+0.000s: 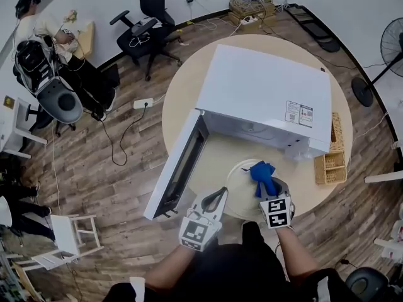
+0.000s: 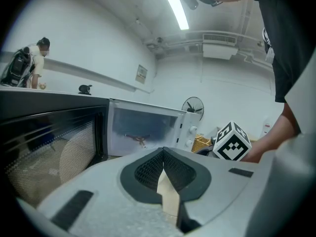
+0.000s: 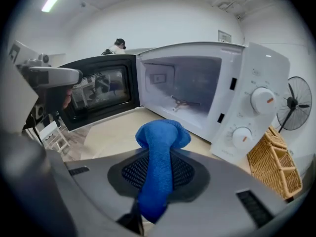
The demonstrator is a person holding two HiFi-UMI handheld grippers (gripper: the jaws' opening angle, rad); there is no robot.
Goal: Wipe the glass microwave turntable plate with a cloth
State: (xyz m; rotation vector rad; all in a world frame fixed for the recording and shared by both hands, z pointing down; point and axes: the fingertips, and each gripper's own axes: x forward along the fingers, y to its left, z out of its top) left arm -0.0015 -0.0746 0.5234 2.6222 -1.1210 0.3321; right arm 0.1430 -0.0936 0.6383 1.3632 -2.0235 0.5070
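The round glass turntable plate (image 1: 241, 200) lies on the beige round table (image 1: 189, 87), in front of the white microwave (image 1: 264, 90), whose door (image 1: 182, 165) is swung open to the left. My right gripper (image 1: 275, 197) is over the plate's right side, shut on a blue cloth (image 1: 262, 175) that bunches out past its tips. In the right gripper view the cloth (image 3: 160, 147) runs between the jaws of the right gripper (image 3: 159, 181), facing the empty microwave cavity (image 3: 182, 93). My left gripper (image 1: 218, 195) is at the plate's left rim, with nothing seen held; the left gripper (image 2: 163, 154) has its tips together.
A wicker basket (image 1: 330, 162) stands on the table right of the microwave, also the wicker basket (image 3: 276, 167). A floor fan (image 1: 384, 55) stands at the right. Office chairs (image 1: 145, 27), cables and a person (image 1: 38, 30) are on the wooden floor at the left.
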